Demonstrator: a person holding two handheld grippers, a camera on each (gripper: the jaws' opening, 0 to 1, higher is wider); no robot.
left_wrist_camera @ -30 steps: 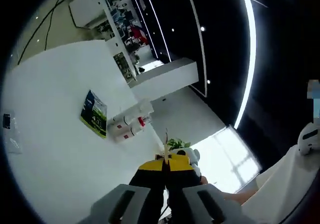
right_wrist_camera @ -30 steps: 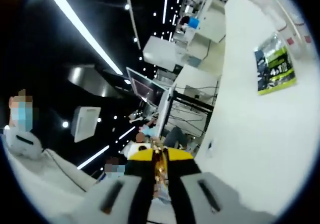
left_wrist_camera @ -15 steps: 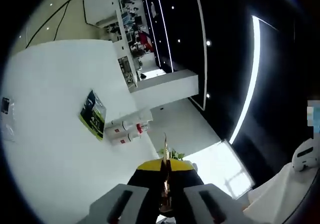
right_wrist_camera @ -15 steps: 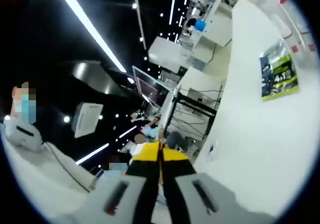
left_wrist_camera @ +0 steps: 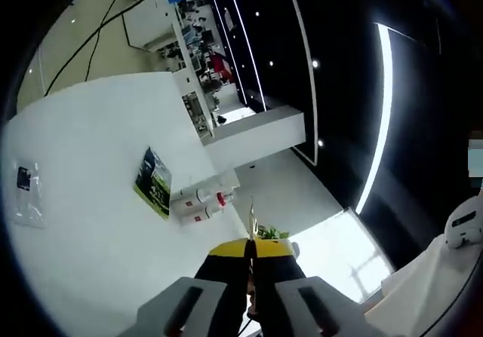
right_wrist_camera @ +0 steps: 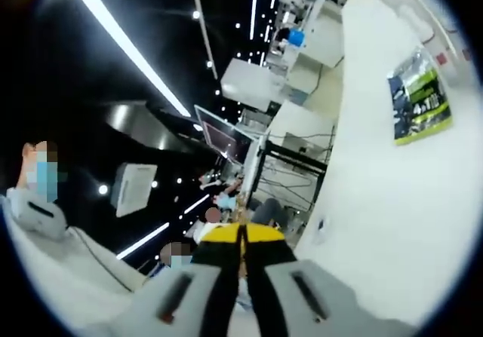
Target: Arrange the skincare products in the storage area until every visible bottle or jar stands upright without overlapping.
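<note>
Left gripper view: two white skincare bottles (left_wrist_camera: 198, 203) with red markings lie on their sides on the white table (left_wrist_camera: 83, 201), side by side and touching or nearly so, ahead of and slightly to the left of the closed jaws. Red caps point toward the table's edge. A green-and-black sachet (left_wrist_camera: 155, 192) lies flat just beside them, farther from that edge. Right gripper view: the same sachet (right_wrist_camera: 419, 107) lies flat, far ahead to the right of the jaws.

Open-plan lab: white benches (left_wrist_camera: 90, 171), monitors (right_wrist_camera: 220, 137), ceiling strip lights (left_wrist_camera: 377, 118).
</note>
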